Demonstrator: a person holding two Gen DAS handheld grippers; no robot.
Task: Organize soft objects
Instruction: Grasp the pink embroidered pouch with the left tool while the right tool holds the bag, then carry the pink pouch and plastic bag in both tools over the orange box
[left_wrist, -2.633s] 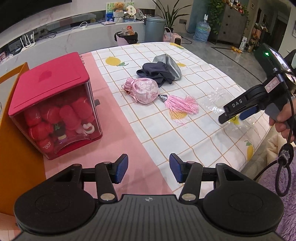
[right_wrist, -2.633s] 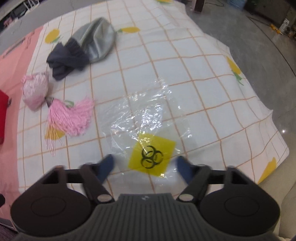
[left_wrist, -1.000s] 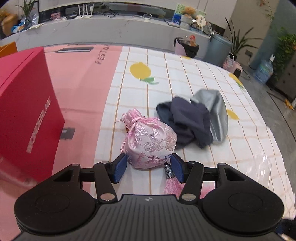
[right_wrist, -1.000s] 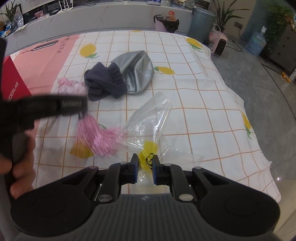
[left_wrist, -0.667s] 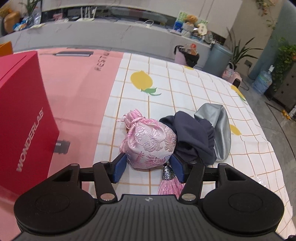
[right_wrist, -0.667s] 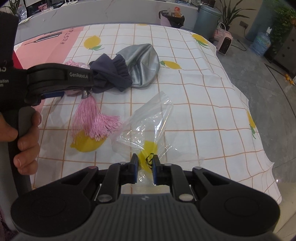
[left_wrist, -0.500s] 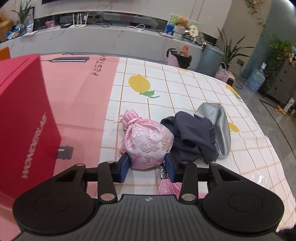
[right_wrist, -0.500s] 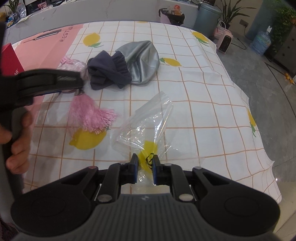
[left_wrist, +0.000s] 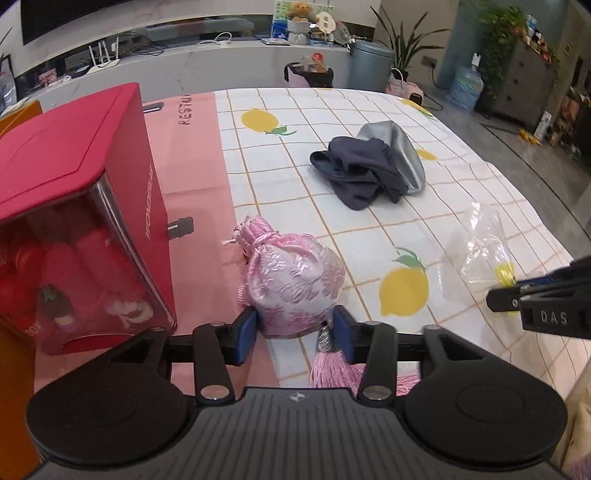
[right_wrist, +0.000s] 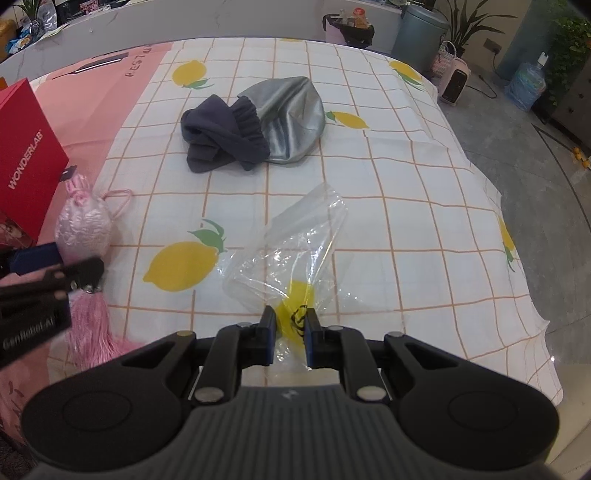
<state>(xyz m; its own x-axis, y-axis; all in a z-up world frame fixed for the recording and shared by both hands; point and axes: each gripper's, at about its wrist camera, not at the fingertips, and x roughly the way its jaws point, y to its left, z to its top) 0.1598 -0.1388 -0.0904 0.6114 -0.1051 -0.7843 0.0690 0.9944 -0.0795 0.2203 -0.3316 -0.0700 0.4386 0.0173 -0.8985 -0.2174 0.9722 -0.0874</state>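
The red box (left_wrist: 85, 206) reading "WONDERLAB" holds red plush toys, left of the left gripper (left_wrist: 294, 334), whose just-widened jaws flank the pink pouch (left_wrist: 295, 284). The right gripper (right_wrist: 290, 338) pinches the clear bag (right_wrist: 295, 254).

surface: we see table w/ lemon-check cloth (right_wrist: 369, 155) + pink mat (left_wrist: 192, 162) | on it: red box (left_wrist: 74, 206), dark/grey garment (right_wrist: 251, 122), pink pouch (left_wrist: 291, 284), clear bag (right_wrist: 303, 240)
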